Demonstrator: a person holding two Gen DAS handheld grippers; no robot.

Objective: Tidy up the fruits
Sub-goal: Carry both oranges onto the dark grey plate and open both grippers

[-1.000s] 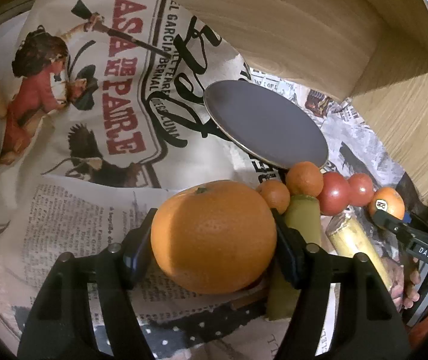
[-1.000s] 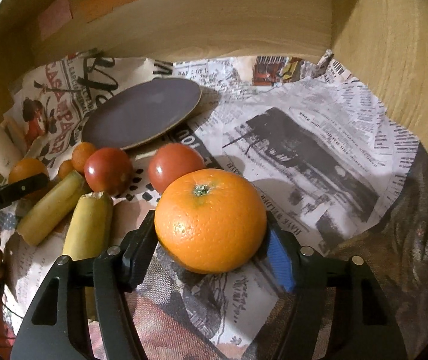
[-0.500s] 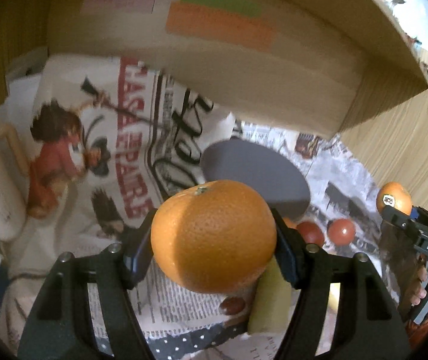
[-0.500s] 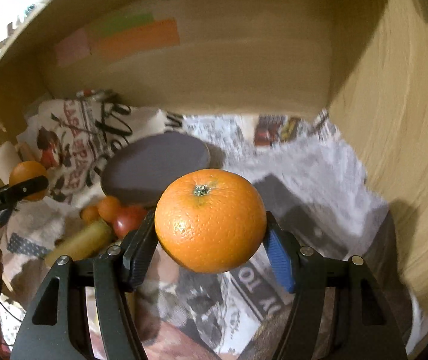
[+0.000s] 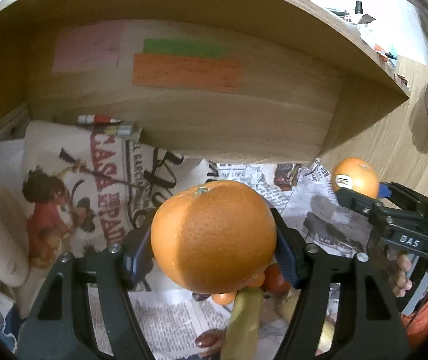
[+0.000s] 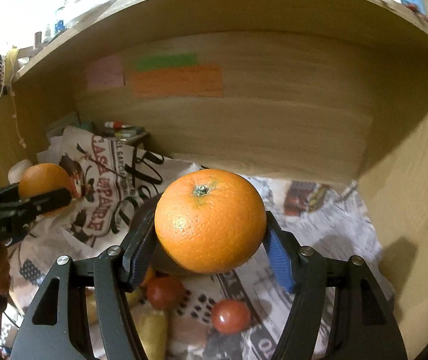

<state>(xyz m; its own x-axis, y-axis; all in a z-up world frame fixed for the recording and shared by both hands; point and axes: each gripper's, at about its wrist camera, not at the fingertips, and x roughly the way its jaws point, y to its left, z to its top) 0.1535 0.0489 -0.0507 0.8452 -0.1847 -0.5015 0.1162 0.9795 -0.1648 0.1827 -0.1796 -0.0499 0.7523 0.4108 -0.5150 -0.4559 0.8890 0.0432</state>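
Left gripper [image 5: 214, 258]: jaws clenched on an orange [image 5: 214, 235], held in the air above the newspaper [image 5: 172, 315]; stem end tilted up and away; pads bear on the fruit's flanks, below its widest line as far as can be told.

Right gripper [image 6: 211, 249]: jaws clenched on a second orange [image 6: 210, 220], likewise aloft, stem up; this one carries a sticker, seen from the left wrist view.

Below, on the paper: two tomatoes [image 6: 231, 315], small oranges [image 5: 223, 298], yellow-green long fruits [image 5: 241, 324], loosely grouped; a dark plate mostly hidden behind the right-hand orange; wooden shelf wall [image 6: 244, 126] behind, with coloured notes [image 6: 178, 81].

Hazards, judged: round, waxy skin on narrow pads; a tilt or a jolt could let either orange roll out and drop onto the tomatoes, bruising or splitting them; too hard a squeeze could dent the peel; the two grippers are near each other, so a crossing path risks a knock that frees one fruit; a release on crumpled paper may send an orange rolling off; the destination cannot be told from here.
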